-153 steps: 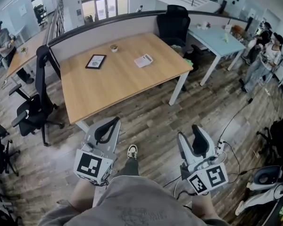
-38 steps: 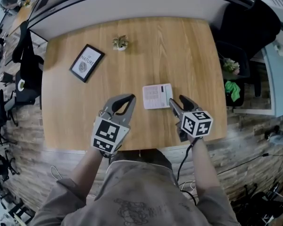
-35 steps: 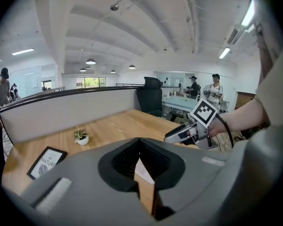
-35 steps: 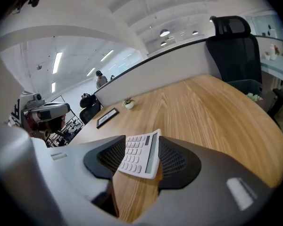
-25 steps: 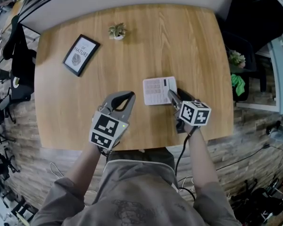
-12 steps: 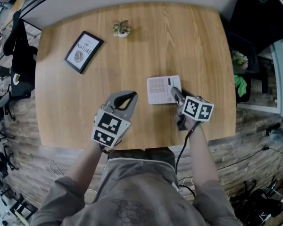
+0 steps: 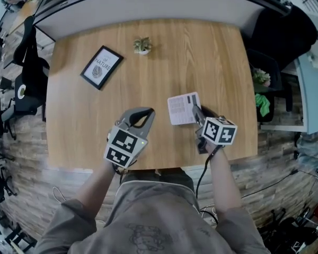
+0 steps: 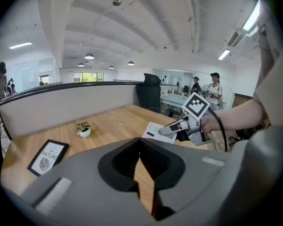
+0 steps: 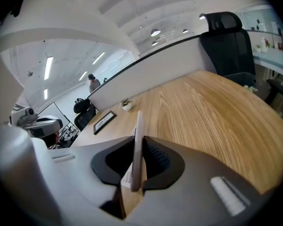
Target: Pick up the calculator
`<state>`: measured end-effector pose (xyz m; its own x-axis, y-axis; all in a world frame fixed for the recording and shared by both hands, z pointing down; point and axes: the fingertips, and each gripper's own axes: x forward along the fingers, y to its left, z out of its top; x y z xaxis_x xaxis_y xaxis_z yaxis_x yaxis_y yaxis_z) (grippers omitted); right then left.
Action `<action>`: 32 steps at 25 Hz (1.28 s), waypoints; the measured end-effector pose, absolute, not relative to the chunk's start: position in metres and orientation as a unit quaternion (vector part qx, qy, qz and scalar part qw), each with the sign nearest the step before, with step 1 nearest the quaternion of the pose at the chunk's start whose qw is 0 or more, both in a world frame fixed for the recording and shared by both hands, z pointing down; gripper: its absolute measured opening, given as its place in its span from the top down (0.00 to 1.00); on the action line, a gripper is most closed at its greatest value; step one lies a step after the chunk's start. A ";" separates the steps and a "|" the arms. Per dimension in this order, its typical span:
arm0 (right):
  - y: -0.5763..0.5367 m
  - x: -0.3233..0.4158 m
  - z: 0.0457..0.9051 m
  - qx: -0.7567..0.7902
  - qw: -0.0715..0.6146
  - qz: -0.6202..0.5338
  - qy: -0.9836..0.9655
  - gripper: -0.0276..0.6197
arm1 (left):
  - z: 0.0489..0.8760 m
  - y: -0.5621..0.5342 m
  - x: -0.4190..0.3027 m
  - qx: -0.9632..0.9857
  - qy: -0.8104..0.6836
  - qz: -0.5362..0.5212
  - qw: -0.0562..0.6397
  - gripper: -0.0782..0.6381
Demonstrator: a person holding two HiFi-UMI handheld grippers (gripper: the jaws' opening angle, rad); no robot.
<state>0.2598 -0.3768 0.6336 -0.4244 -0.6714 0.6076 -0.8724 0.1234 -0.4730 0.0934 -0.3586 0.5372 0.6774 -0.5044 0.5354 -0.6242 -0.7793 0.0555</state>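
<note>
The white calculator (image 7: 181, 109) hangs tilted a little above the wooden table (image 7: 217, 62), held by its right edge. My right gripper (image 7: 195, 110) has its jaws closing on that edge, and the pads press it. In the right gripper view the calculator (image 9: 137, 140) stands edge-on between the jaws. The left gripper view shows the calculator (image 8: 154, 131) and the right gripper (image 8: 166, 130) lifted over the desk. My left gripper (image 7: 150, 111) hovers to the calculator's left near the front edge, shut with nothing in it.
A black picture frame (image 7: 101, 67) lies at the back left and a small potted plant (image 7: 142, 45) at the back middle. A grey partition (image 7: 148, 4) runs along the far edge. A black office chair (image 7: 283, 30) stands off the right corner.
The right gripper's jaws have closed on the calculator's right edge. The calculator, flat on the table before, is now raised and tilted. Both grippers have risen a little.
</note>
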 end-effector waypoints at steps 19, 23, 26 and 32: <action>-0.327 0.248 0.375 0.554 0.001 0.233 -0.799 0.86 | 0.367 -0.359 0.064 0.923 -0.349 0.162 -0.002 0.89; -0.303 0.246 0.331 0.555 -0.025 0.194 -0.808 0.87 | 0.329 -0.345 0.064 0.926 -0.352 0.134 -0.036 0.89; -0.288 0.244 0.306 0.555 -0.042 0.177 -0.812 0.86 | 0.308 -0.334 0.062 0.927 -0.352 0.119 -0.052 0.89; -0.259 0.239 0.275 0.550 -0.052 0.149 -0.820 0.86 | 0.289 -0.313 0.056 0.925 -0.358 0.114 -0.057 0.89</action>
<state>0.2386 -0.2589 0.2747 -0.3900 -0.9175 0.0784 -0.8863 0.3509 -0.3023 0.0563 -0.3128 0.2887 0.7176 -0.6754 0.1701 -0.6493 -0.7371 -0.1872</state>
